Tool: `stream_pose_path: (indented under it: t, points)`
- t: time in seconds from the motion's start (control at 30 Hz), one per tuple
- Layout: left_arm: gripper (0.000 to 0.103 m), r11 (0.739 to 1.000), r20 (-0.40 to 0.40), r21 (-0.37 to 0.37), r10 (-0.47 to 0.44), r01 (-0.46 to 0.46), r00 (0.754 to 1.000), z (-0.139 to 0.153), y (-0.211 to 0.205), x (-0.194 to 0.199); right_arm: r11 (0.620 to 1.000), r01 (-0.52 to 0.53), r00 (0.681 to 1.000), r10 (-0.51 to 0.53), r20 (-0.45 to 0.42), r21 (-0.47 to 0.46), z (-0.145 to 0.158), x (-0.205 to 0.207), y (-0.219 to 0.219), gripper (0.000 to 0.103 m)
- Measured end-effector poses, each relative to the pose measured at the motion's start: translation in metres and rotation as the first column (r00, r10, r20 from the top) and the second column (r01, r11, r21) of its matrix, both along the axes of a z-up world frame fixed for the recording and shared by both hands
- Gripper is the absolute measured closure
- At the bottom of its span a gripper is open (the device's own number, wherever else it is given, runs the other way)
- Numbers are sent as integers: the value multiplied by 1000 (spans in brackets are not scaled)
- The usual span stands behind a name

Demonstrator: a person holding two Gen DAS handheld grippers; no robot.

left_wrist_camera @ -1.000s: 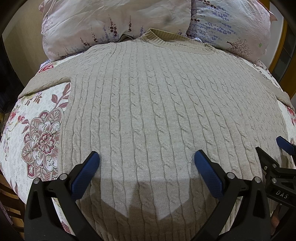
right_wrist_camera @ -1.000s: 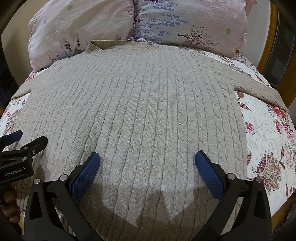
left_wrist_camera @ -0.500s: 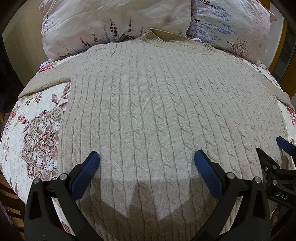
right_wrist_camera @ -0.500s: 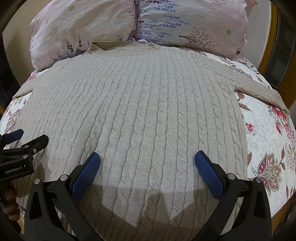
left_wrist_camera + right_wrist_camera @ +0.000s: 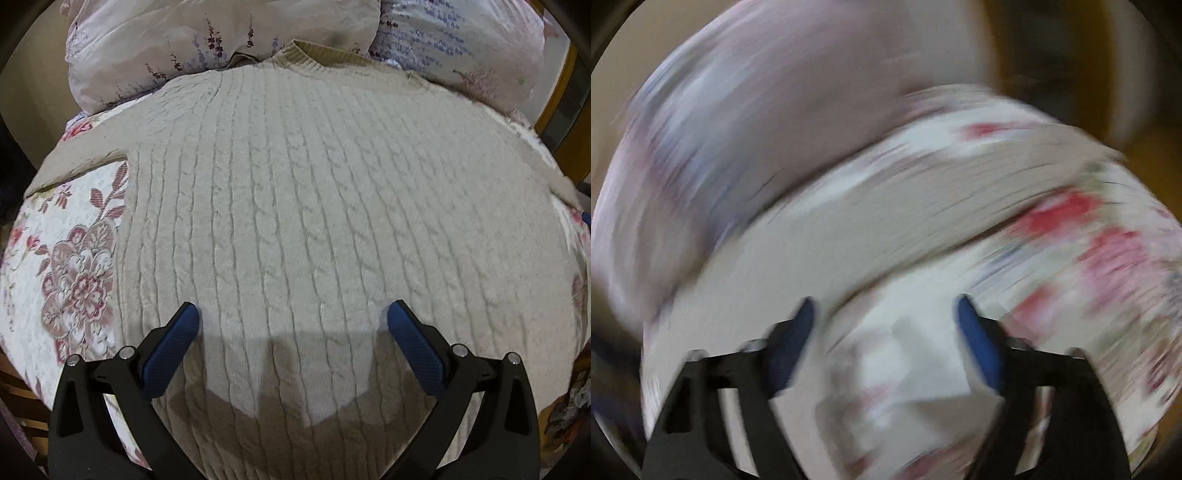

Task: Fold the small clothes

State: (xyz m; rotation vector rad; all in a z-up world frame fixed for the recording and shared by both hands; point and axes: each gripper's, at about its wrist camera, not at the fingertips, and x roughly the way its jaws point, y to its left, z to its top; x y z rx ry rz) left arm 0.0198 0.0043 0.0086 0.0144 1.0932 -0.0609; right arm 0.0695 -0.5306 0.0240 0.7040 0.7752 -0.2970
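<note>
A beige cable-knit sweater (image 5: 314,221) lies flat on the bed, collar toward the pillows, sleeves spread to both sides. My left gripper (image 5: 293,328) is open and empty, hovering over the sweater's lower hem area. In the right wrist view the picture is heavily blurred. My right gripper (image 5: 886,325) is open and empty above the floral bedspread, with the sweater's right sleeve (image 5: 923,206) stretching across ahead of it.
Two floral pillows (image 5: 229,44) lie at the head of the bed. The floral bedspread (image 5: 66,258) shows left of the sweater. A wooden bed frame (image 5: 565,74) edges the right side.
My right gripper has swung fast to the right, off the sweater body toward the right sleeve, and left the left view. My left gripper has shifted slightly.
</note>
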Motion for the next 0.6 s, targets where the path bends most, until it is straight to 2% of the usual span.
stream_pose_path:
  t: [0.03,0.1,0.13,0.17,0.23,0.27,0.33,0.37,0.4,0.43,0.5,0.53,0.6]
  points:
    - [2,998,27,-68,2,0,1000,4,7,3,992,99,995,-99,-3,80,-7,6,-42,44]
    - [2,989,60,-148,20,-11,998,8,16,7,968,204,979,-203,-19,150,-17,16,-86,45]
    - [2,983,78,-180,58,-43,995,11,23,11,955,247,969,-246,-30,163,-22,18,-105,45]
    - [2,981,87,-173,101,-85,991,14,29,16,936,304,953,-299,-51,176,-29,24,-126,46]
    - [2,979,94,-148,156,-141,983,18,37,25,915,346,938,-339,-70,206,-40,28,-145,56]
    - [2,977,98,-144,175,-160,980,20,41,28,901,364,931,-357,-74,234,-47,30,-154,66]
    - [2,968,116,-139,227,-210,967,25,54,35,887,394,919,-390,-63,241,-51,29,-161,77]
    - [2,965,128,-137,242,-225,962,28,58,37,882,402,914,-401,-56,245,-54,30,-164,86]
    - [2,962,138,-134,255,-237,957,30,63,38,881,400,914,-402,-47,250,-57,28,-169,93]
    - [2,955,156,-127,285,-267,946,36,74,42,885,398,915,-400,-40,242,-58,33,-169,94]
    - [2,937,174,-133,342,-322,923,44,95,47,909,376,924,-381,-7,181,-40,35,-162,95]
    - [2,925,172,-142,374,-352,911,48,106,48,938,330,940,-337,54,106,-20,42,-144,95]
    - [7,906,190,-173,415,-385,890,55,129,50,976,216,965,-215,150,13,17,52,-107,95]
